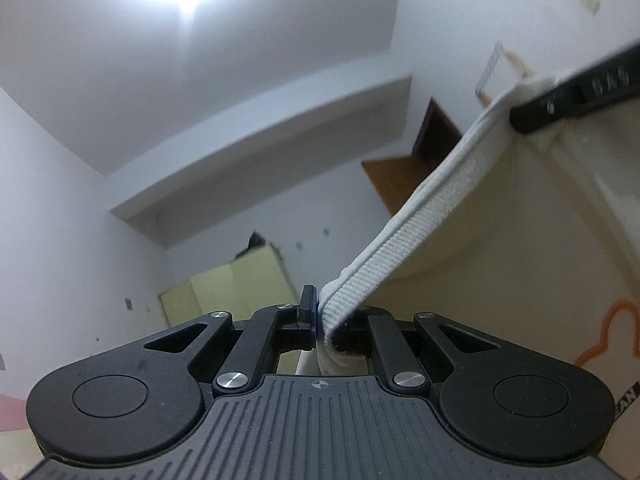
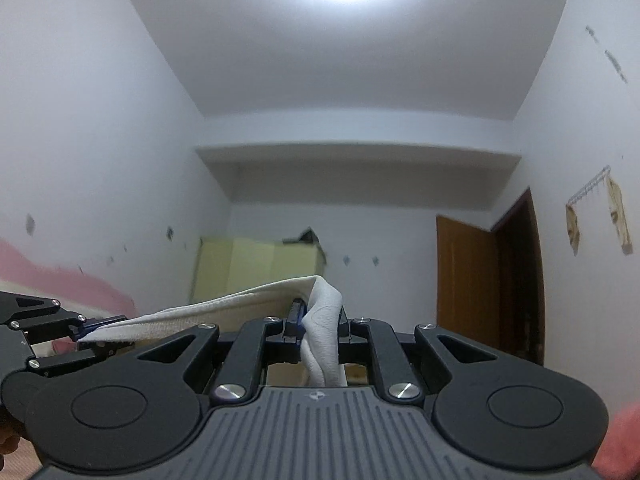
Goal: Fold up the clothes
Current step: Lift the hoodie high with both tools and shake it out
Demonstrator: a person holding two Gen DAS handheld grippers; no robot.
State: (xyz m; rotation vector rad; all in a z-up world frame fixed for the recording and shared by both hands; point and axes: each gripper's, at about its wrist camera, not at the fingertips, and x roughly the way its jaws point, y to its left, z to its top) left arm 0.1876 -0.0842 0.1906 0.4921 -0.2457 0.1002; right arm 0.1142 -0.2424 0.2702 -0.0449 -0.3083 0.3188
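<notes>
Most of the cream garment is cut off: in the left wrist view its body runs out of the right edge of the frame, and only part of an orange outline print at the lower right can be made out, with a fragment of lettering too clipped to be read. In the right wrist view little more than the ribbed edge is seen, the rest being hidden behind the gripper body.

The left gripper is seen clamped tight on one end of the ribbed band at the lower centre of its own view; the cloth is pinched between the pads. The right gripper is closed narrowly on a bunched fold of the same cloth at the lower centre of its view.

The band is stretched taut between the two tools. In the left wrist view its long axis runs diagonally from the lower centre to the upper right, where the other gripper's finger is seen holding it. In the right wrist view it runs nearly level from the centre to the left edge.

A yellow-green cabinet and a brown door are seen blurred in the background.
</notes>
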